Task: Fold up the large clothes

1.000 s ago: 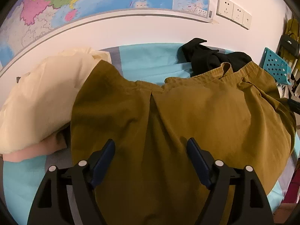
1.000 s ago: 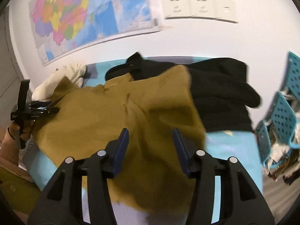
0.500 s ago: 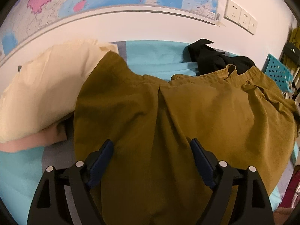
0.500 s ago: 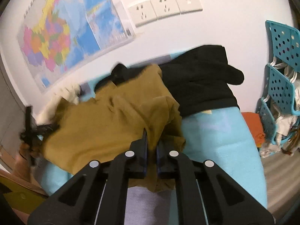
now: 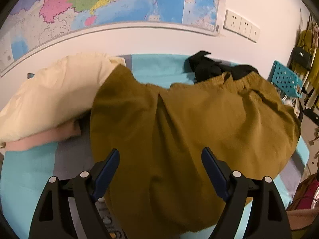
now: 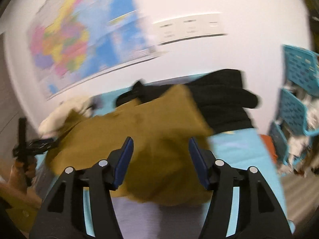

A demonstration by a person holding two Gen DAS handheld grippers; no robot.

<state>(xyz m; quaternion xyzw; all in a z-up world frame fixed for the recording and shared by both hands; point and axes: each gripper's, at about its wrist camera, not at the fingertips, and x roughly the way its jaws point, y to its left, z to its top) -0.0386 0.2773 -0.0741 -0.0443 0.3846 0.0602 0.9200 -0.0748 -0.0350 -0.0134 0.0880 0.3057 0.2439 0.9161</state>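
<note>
- On a bed [image 5: 159,67] with a teal cover, mustard trousers [image 5: 189,129] lie spread out, between a cream garment [image 5: 55,95] and black clothes [image 6: 223,103].
- The left gripper [image 5: 160,159] hovers above the trousers, fingers released.
- The right gripper [image 6: 160,149] has its fingers opening, gripping nothing.

The trousers [image 5: 199,123] lie spread across the middle of the bed [image 5: 26,181], reaching its front edge; a folded stack [image 5: 51,97] sits at the left end; a dark garment [image 5: 209,69] lies behind, along the wall edge.
</note>
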